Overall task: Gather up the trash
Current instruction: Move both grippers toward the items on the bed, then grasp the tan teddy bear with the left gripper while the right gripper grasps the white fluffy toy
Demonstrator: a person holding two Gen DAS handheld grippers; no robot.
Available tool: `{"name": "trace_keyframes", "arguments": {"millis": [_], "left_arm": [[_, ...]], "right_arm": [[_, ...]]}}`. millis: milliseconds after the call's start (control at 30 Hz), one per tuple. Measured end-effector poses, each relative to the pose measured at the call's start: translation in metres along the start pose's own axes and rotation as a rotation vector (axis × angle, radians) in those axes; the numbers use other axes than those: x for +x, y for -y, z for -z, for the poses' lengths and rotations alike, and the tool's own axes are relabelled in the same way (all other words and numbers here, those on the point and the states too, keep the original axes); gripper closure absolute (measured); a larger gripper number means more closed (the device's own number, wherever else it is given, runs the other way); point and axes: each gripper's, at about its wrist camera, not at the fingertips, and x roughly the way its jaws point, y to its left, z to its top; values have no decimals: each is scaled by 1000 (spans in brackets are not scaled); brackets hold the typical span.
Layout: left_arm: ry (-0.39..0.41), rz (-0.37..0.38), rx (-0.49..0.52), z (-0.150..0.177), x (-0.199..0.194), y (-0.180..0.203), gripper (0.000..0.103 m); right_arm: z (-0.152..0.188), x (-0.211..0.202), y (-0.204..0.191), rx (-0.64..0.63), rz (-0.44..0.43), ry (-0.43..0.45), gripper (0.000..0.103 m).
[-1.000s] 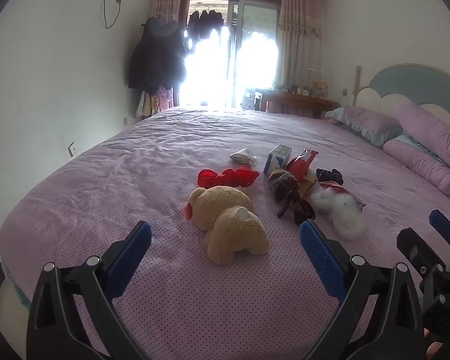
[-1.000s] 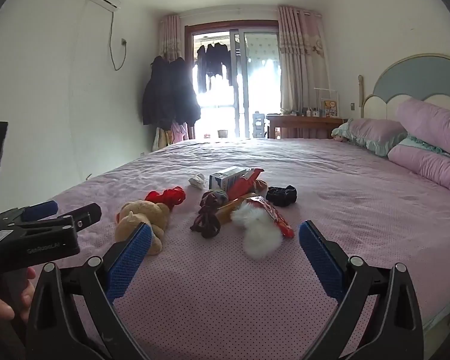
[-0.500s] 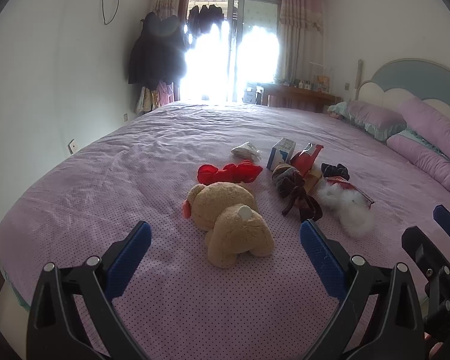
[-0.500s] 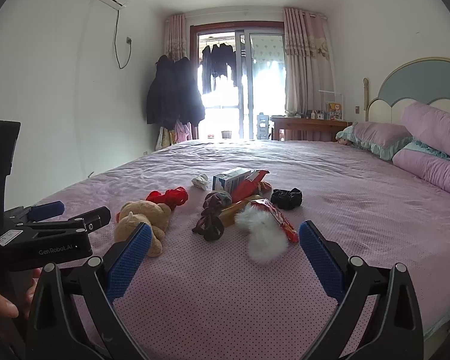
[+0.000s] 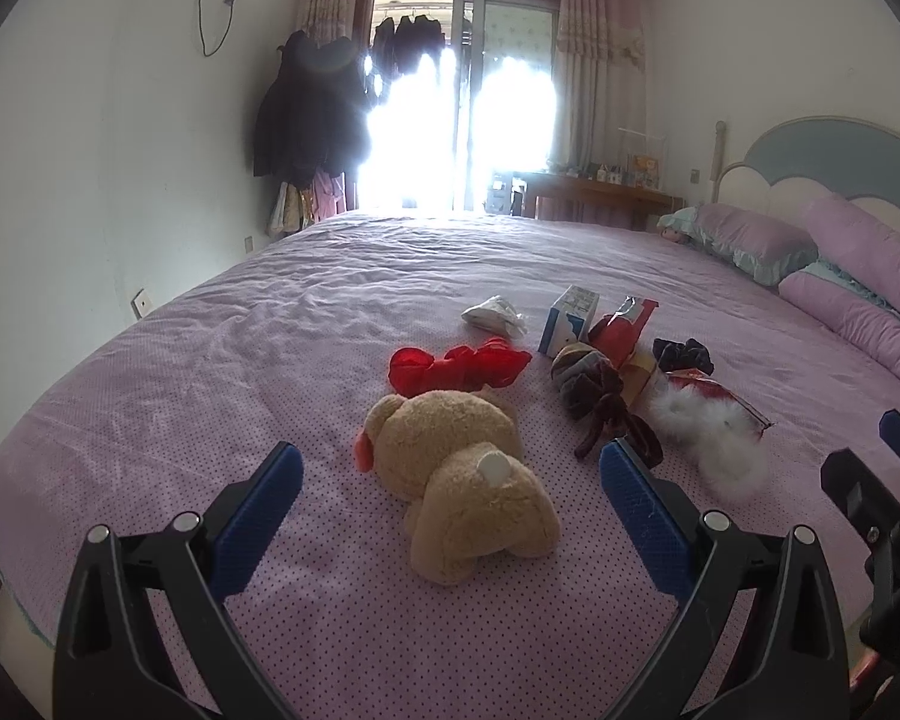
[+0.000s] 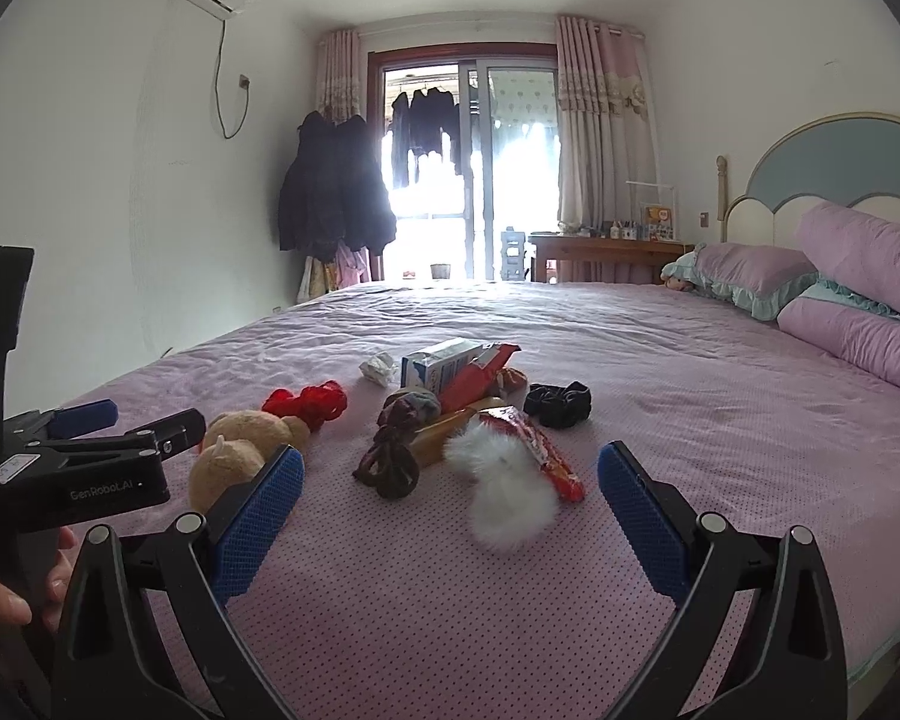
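Observation:
A pile of items lies mid-bed. Trash: a crumpled white tissue (image 5: 493, 314) (image 6: 379, 367), a blue-white carton (image 5: 568, 319) (image 6: 441, 363), a red snack wrapper (image 5: 621, 330) (image 6: 480, 373) and a red-orange wrapper (image 6: 540, 450) by a white fluffy thing (image 6: 504, 489). A tan teddy bear (image 5: 462, 468) lies nearest my left gripper (image 5: 450, 507), which is open and empty just short of it. My right gripper (image 6: 450, 507) is open and empty, just short of the fluffy thing.
Red scrunchie (image 5: 456, 367), brown scrunchies (image 6: 393, 450) and a black scrunchie (image 6: 558, 403) lie among the trash. Pillows (image 6: 858, 300) and headboard at right. Coats (image 6: 330, 192) hang by the balcony door. The purple bedspread (image 5: 240, 372) spreads wide at left.
Both grippers have risen and tilted up slightly and come a little closer to the pile. Both stay open. Nothing on the bed has moved.

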Motion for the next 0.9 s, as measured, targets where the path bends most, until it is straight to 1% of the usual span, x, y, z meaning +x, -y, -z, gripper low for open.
{"name": "trace_keyframes", "arguments": {"millis": [100, 300, 500, 900], "left_arm": [[8, 6, 12, -3, 2, 7, 4], [-8, 12, 30, -6, 16, 15, 4], [-25, 10, 26, -6, 28, 16, 4], [-42, 13, 34, -6, 39, 17, 4]], "right_arm": [[-1, 7, 4, 6, 4, -3, 8], [-2, 13, 3, 4, -15, -6, 8], [-2, 19, -1, -4, -26, -12, 8], [2, 37, -4, -6, -27, -54, 8]]}}
